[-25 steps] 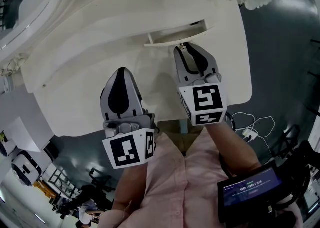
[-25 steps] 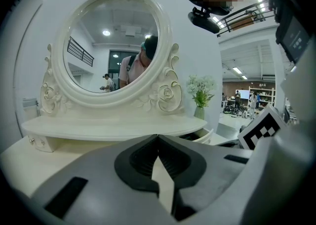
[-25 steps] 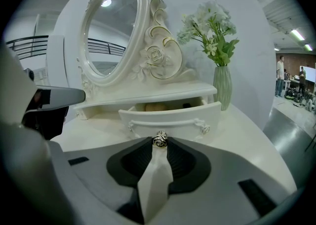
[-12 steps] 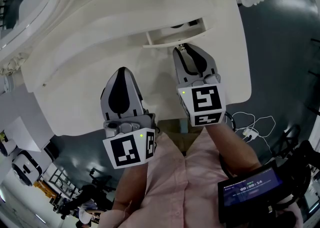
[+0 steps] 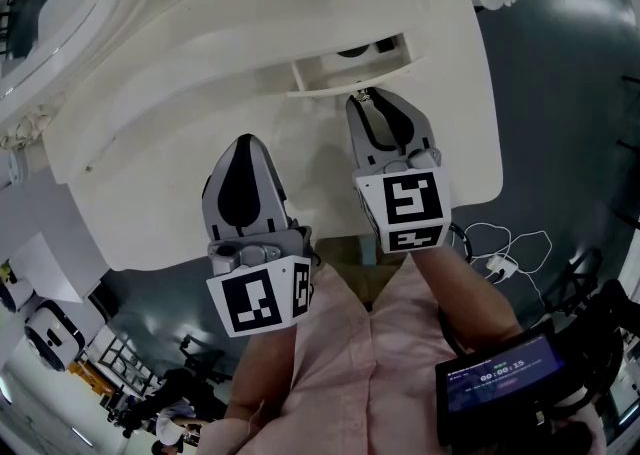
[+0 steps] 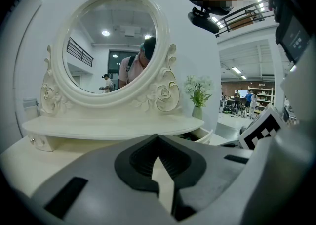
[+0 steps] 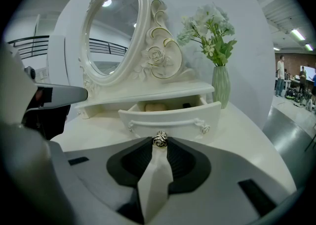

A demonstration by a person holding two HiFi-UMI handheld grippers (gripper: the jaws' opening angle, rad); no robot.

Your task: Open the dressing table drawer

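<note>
**A:** quick one, where's the drawer [image 7: 170, 115] relative to the right gripper [image 5: 368, 96]?

**B:** Dead ahead of it. The drawer sits under the raised shelf of the dressing table [image 5: 180, 173], the shelf that carries the oval mirror [image 7: 111, 31]. It's pulled partway out, so you can see into it from above. The gripper's jaws are pinched onto the little metal rose knob [image 7: 159, 139] at the middle of the drawer front, tips right on it.

**A:** and the left gripper [image 6: 158, 137]?

**B:** Jaws closed together with nothing in them. It's over the bare tabletop beside the right one, further back from the drawer. The vase of flowers [image 7: 220, 85] stands just right of the drawer.
</note>
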